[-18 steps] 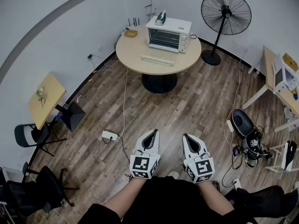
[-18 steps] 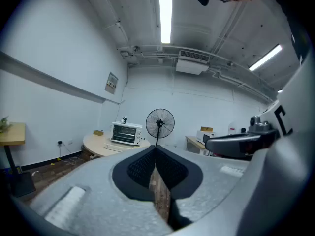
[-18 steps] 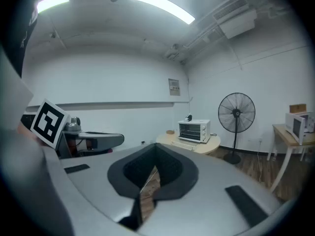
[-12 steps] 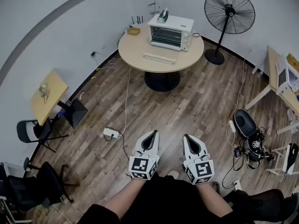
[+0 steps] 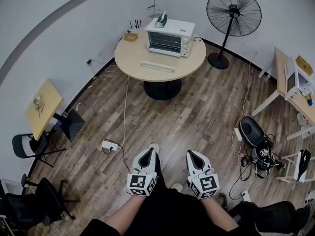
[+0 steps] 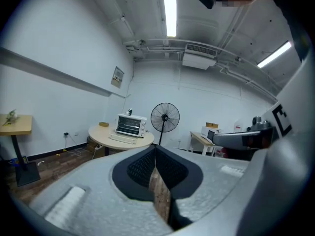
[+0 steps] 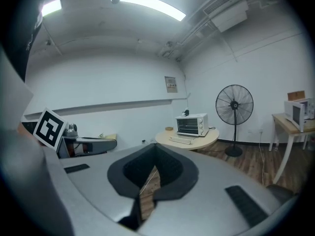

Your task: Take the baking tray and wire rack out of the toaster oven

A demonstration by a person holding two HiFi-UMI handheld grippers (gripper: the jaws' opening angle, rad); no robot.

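Observation:
A white toaster oven (image 5: 167, 36) stands with its door closed at the back of a round wooden table (image 5: 129, 61), far across the room; it also shows in the left gripper view as the toaster oven (image 6: 130, 125) and in the right gripper view as the toaster oven (image 7: 192, 124). The tray and rack are not visible from here. My left gripper (image 5: 149, 155) and right gripper (image 5: 192, 157) are held close to my body over the wooden floor, both shut and empty, far from the table.
A long flat white object (image 5: 156, 66) lies on the table in front of the oven. A black standing fan (image 5: 233, 14) stands right of the table. Cables and a power strip (image 5: 109, 145) lie on the floor. A side table (image 5: 43, 105) and chairs stand left, a desk (image 5: 290, 82) right.
The view has shifted: table and oven sit slightly left and higher in the head view, and both grippers sit lower and a little left. Jaws stay shut.

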